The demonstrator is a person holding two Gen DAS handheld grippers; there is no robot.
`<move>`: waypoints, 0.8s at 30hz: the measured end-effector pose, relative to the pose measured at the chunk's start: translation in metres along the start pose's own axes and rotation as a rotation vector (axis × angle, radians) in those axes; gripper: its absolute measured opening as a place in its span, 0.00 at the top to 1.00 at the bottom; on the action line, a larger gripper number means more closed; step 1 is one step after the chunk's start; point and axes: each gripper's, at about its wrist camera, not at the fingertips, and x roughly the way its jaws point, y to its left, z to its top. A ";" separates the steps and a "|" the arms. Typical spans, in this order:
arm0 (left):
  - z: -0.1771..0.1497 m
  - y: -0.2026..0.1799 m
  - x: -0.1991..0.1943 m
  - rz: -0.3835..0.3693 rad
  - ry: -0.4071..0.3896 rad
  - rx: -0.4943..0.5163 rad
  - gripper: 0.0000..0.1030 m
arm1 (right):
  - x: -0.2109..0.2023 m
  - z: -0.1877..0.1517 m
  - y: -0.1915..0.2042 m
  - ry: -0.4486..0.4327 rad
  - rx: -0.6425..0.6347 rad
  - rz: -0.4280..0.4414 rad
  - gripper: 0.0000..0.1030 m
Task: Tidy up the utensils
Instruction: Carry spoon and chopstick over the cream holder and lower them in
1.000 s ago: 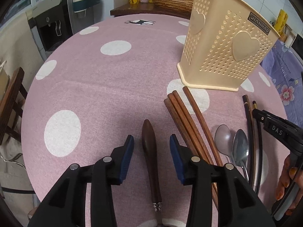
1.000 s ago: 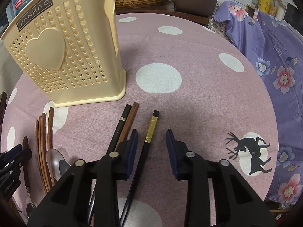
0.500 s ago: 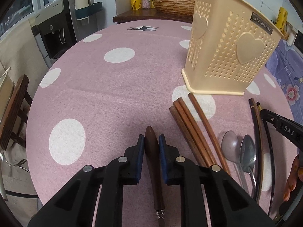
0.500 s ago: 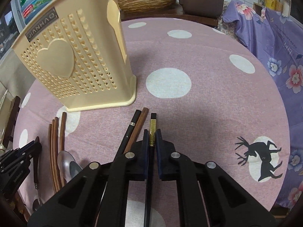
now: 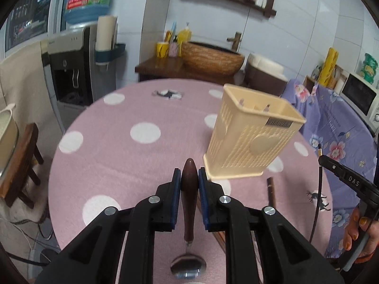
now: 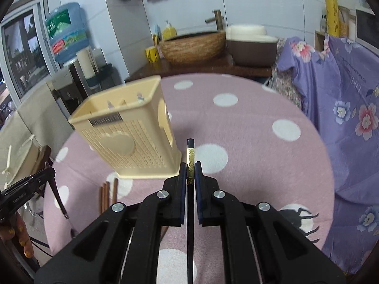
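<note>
My left gripper [image 5: 189, 174] was clenched on the dark brown wooden handle of a metal spoon [image 5: 188, 189], low in the centre of the left wrist view. The handle tip poked out past the blue pads [image 5: 175, 187], and the shiny bowl hung near the bottom edge, clear of the table. My right gripper [image 6: 190, 168] was clamped on a thin black chopstick with a gold band [image 6: 190, 156]; the band sat just at the pad tips and the black end stood out beyond them, centre of the right wrist view.

Beyond both grippers, the cream perforated plastic utensil holder with raised hearts [image 5: 253, 142] stood upright on the round pink table with white polka dots [image 5: 142, 156], right of centre in the left view and left of centre in the right view. Three reddish-brown wooden chopsticks [image 6: 107, 194] lay on the cloth just below the holder's base, lower left in the right view. I saw the other gripper at each frame's edge, with fingers of a hand [image 5: 355, 227] at the lower right.
</note>
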 end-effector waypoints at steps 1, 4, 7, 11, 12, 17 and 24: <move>0.002 -0.002 -0.004 0.001 -0.013 0.008 0.85 | -0.008 0.003 0.000 -0.018 -0.002 0.008 0.92; 0.008 -0.003 -0.014 0.000 -0.043 0.017 0.85 | -0.032 0.013 0.003 -0.075 -0.022 0.021 0.92; 0.012 -0.001 -0.018 0.004 -0.057 0.021 0.85 | -0.048 0.019 0.003 -0.111 -0.029 0.019 0.93; 0.012 0.002 -0.019 -0.001 -0.062 0.012 0.85 | -0.053 0.020 0.003 -0.116 -0.033 0.026 0.93; 0.012 0.002 -0.018 -0.001 -0.059 0.009 0.85 | -0.054 0.019 0.002 -0.116 -0.030 0.026 0.93; 0.014 0.002 -0.026 0.000 -0.076 0.015 0.85 | -0.057 0.019 0.000 -0.114 -0.029 0.036 0.93; 0.031 -0.002 -0.039 -0.019 -0.110 0.027 0.85 | -0.067 0.031 0.001 -0.148 -0.035 0.046 0.93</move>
